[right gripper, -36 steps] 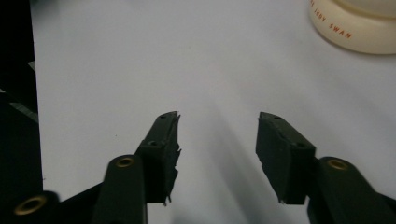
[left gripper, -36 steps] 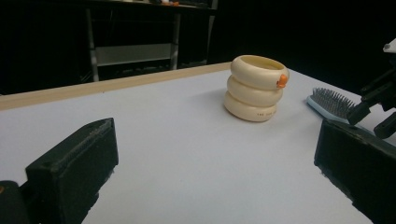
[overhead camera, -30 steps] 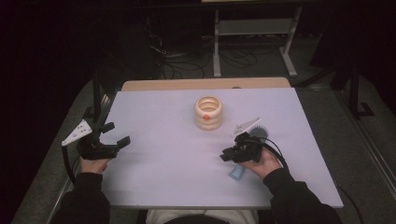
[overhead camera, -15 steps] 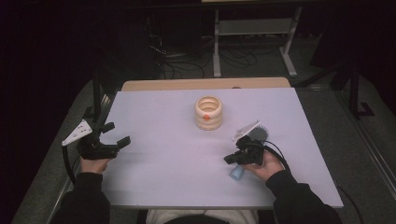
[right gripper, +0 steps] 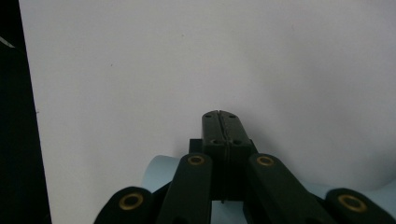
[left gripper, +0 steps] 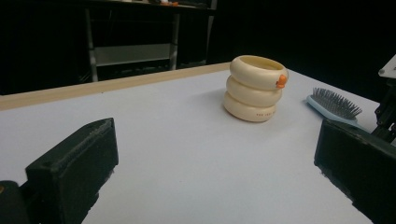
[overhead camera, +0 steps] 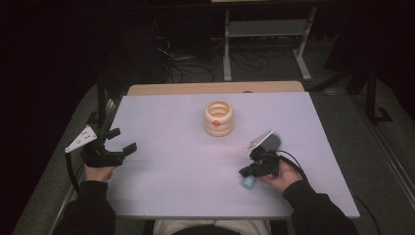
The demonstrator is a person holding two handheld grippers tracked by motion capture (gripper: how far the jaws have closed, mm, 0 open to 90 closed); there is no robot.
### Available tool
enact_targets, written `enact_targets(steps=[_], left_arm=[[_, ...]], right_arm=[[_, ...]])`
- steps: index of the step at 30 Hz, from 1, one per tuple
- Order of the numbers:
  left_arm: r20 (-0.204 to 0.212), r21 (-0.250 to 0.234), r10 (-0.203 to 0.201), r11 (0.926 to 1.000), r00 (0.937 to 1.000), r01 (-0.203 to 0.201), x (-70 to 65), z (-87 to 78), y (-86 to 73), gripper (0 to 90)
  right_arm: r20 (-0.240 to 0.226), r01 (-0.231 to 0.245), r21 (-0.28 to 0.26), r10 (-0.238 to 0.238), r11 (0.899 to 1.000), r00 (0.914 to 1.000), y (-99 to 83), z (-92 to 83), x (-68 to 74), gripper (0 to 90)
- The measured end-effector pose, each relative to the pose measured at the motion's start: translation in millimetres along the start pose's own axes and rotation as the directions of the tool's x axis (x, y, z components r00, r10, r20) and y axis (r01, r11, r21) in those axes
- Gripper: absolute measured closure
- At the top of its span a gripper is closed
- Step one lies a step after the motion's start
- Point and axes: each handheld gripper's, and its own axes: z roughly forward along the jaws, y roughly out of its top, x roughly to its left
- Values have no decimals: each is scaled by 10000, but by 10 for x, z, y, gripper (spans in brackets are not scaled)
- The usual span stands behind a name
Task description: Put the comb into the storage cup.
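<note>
A white rectangular counter (overhead camera: 186,196) with a light wooden far edge is seen from the high view. A cream holder of 3 stacked rings (overhead camera: 219,118) with a small orange spot on its upper ring is stood upright at the middle of the far half, apart from both grippers.

The left gripper (overhead camera: 119,142) is held at the counter's left edge, and its fingers (left gripper: 74,163) are spread wide with nothing between them. From the left gripper view, the cream holder is seen ahead, between the 2 fingers.

The right gripper (overhead camera: 244,171) is held low over the near right part of the counter. In the right gripper view its fingers (right gripper: 212,128) are pressed flat together, with no object seen between them. A pale blue hairbrush with dark bristles (left gripper: 334,105) is laid on the counter under this gripper; its handle end (overhead camera: 248,182) is seen just beside the fingertips, and whether they touch cannot be told.
</note>
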Motion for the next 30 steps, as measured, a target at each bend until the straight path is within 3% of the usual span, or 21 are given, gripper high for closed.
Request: enact_targets(steps=[13,30], left_arm=[[64,21,-7,10000,10000,7,3,25,1,0],[114,102,-2,9999,9999,1,3,43,-1,0]], right_arm=[[107,244,477,-249,9986,9996,-69,-72,-10,888],[212,12,496,-23,9988,9998,-230,-253,-98,888]])
